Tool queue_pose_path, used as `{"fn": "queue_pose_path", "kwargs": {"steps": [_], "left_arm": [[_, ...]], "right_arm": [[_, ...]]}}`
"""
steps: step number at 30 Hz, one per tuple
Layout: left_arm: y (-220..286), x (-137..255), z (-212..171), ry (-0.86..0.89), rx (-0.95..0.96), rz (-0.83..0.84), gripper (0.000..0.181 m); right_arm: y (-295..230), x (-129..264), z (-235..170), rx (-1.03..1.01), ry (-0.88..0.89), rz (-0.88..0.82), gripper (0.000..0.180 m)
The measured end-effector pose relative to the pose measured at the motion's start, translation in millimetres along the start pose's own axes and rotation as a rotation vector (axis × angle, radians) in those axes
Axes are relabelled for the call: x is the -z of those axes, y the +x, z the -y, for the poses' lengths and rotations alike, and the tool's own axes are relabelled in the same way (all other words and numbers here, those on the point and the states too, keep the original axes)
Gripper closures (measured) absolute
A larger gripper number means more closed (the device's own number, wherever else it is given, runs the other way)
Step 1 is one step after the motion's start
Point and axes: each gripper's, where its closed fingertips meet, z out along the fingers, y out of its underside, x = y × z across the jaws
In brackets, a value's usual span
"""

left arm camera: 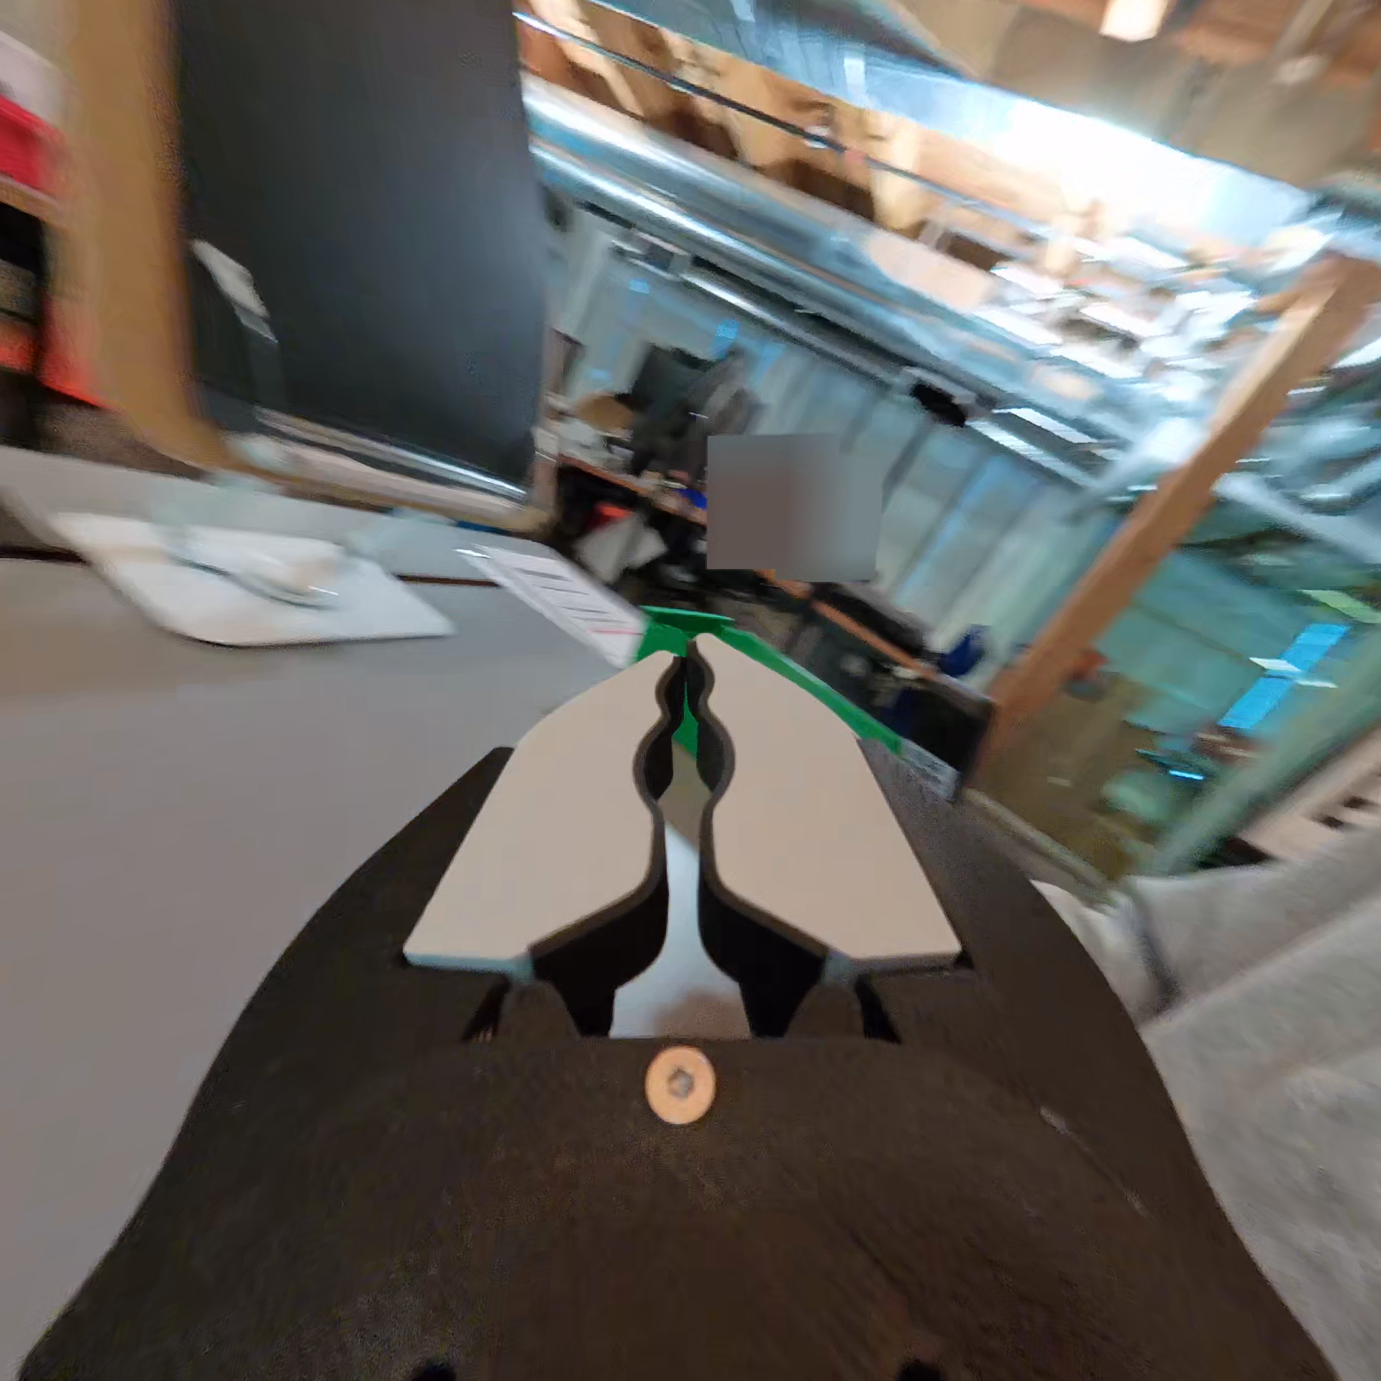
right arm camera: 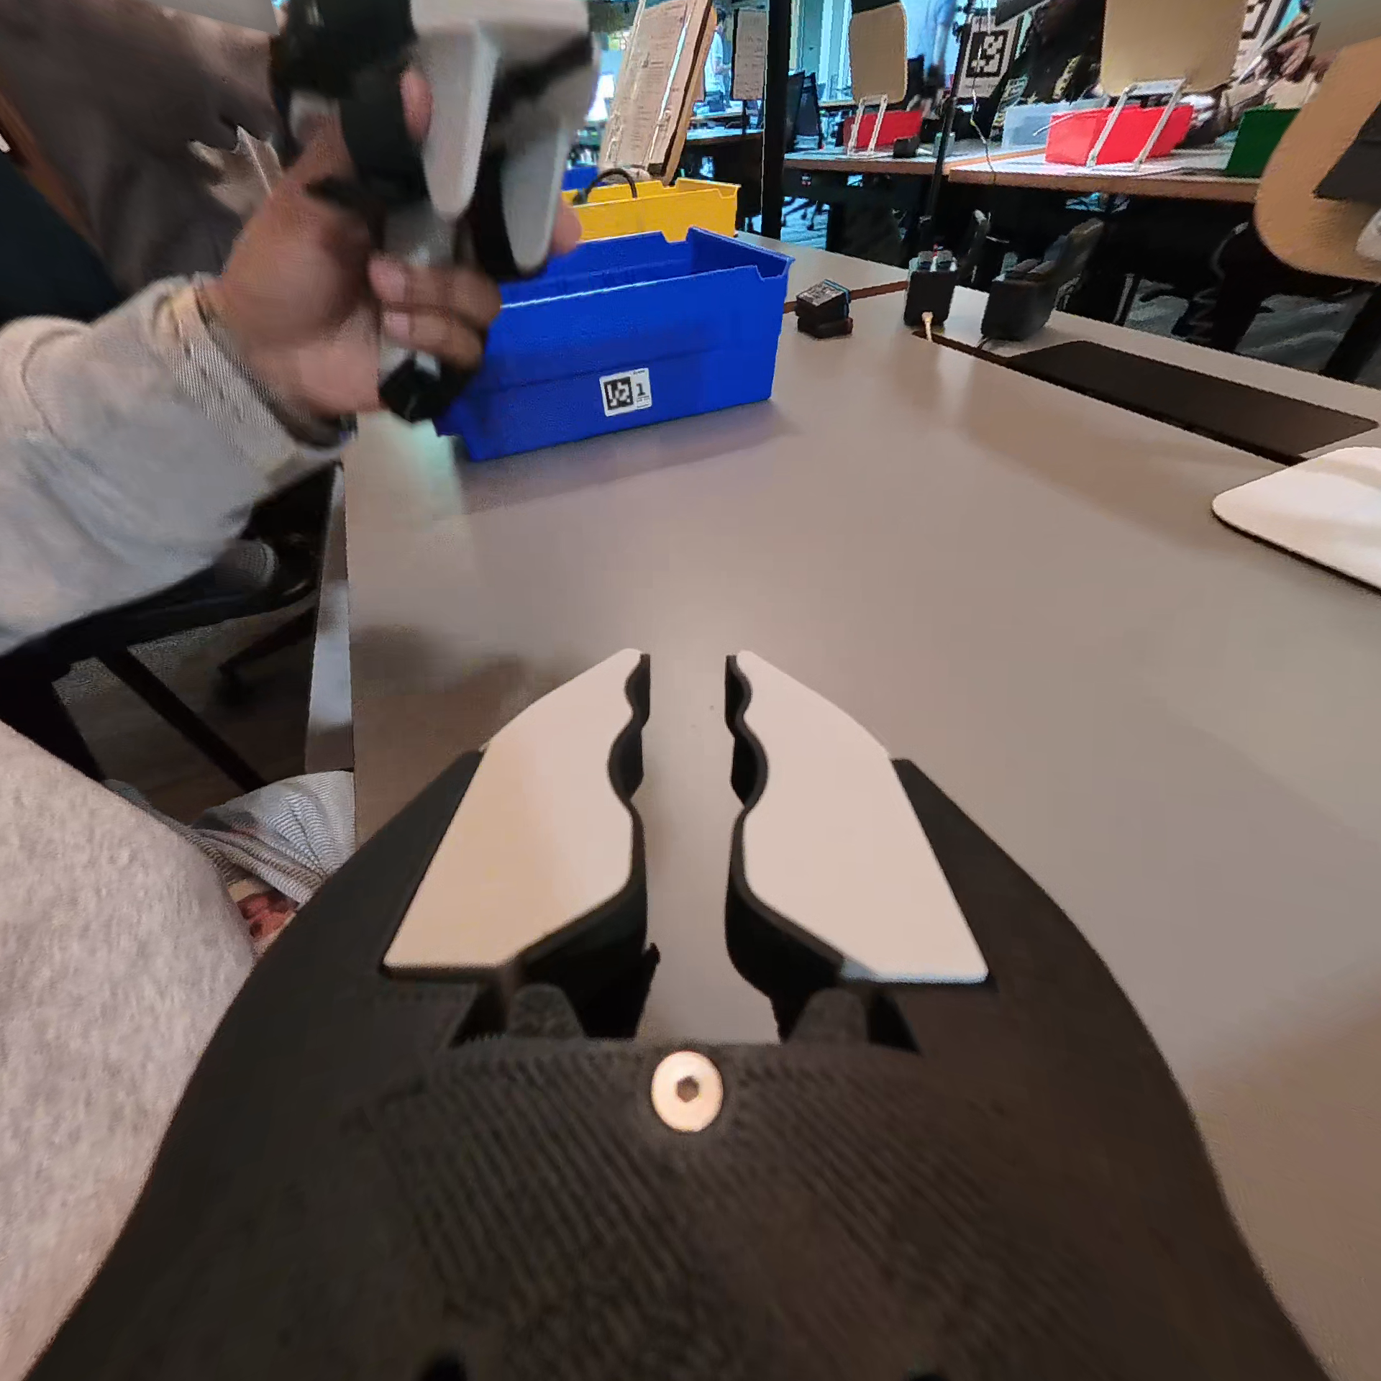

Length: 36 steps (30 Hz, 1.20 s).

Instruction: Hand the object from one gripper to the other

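Handover pending, green card pinched at my left gripper [left arm camera: 686,661] tips.
Right gripper [right arm camera: 686,657], lower centre, waits parted and empty to receive the green card [left arm camera: 785,684].

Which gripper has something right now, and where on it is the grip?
The left gripper pinches a thin green packet at its top edge, right at the fingertips. The right gripper is open over the grey table, holding nothing.

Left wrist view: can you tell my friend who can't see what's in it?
The left gripper is shut on a thin green object held above a grey table. A white tray lies farther back on the left; the room behind is blurred.
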Motion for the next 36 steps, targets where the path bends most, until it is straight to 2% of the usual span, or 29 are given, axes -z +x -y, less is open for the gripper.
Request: {"fn": "queue_pose_path", "kwargs": {"steps": [4,6,8,10,13,15,17,19,24,25,27,30,36], "left_arm": [[-65.4,71.6,82.0,0.054,-0.178,0.364,0.178],[-113.5,124.2,120.3,0.059,-0.266,0.582,0.179],[-165.7,175.4,142.7,0.006,-0.328,0.778,0.172],[-217.6,213.2,131.3,-0.204,-0.325,0.928,0.159],[-273.8,250.6,86.0,-0.586,-0.375,1.088,0.146],[-294.2,260.1,60.5,-0.813,-0.486,1.127,0.138],[-307.0,258.2,47.6,-0.963,-0.638,1.123,0.129],[-314.6,247.0,34.1,-1.026,-0.683,1.07,0.123],[-336.3,238.9,18.2,-1.094,-0.696,1.041,0.129],[-340.1,239.6,16.6,-1.103,-0.694,1.045,0.13],[-343.2,240.2,15.1,-1.105,-0.693,1.052,0.145],[-334.5,238.7,24.5,-1.069,-0.722,1.058,0.152],[-282.2,229.8,65.1,-0.834,-0.627,1.016,0.153]], "right_arm": [[6.1,0.9,-6.7,0.021,-0.017,-0.003,0.161],[8.3,-0.3,-10.8,0.033,-0.031,-0.004,0.162],[8.5,-0.9,-13.1,0.03,-0.034,0.004,0.163],[9.4,-0.6,-11.8,0.018,-0.025,0.007,0.163],[14.0,-0.9,-10.9,-0.012,-0.019,-0.002,0.164],[17.6,-1.8,-11.7,-0.036,-0.026,-0.011,0.165],[21.1,-3.1,-13.2,-0.058,-0.037,-0.021,0.165],[24.1,-4.4,-13.8,-0.073,-0.042,-0.029,0.166],[30.1,-6.9,-15.0,-0.106,-0.052,-0.041,0.167],[30.9,-7.2,-15.4,-0.114,-0.055,-0.041,0.167],[32.5,-6.8,-15.2,-0.127,-0.052,-0.044,0.167],[34.6,-5.4,-13.9,-0.143,-0.039,-0.045,0.167],[35.3,-3.2,-11.6,-0.171,-0.017,-0.026,0.167]]}}
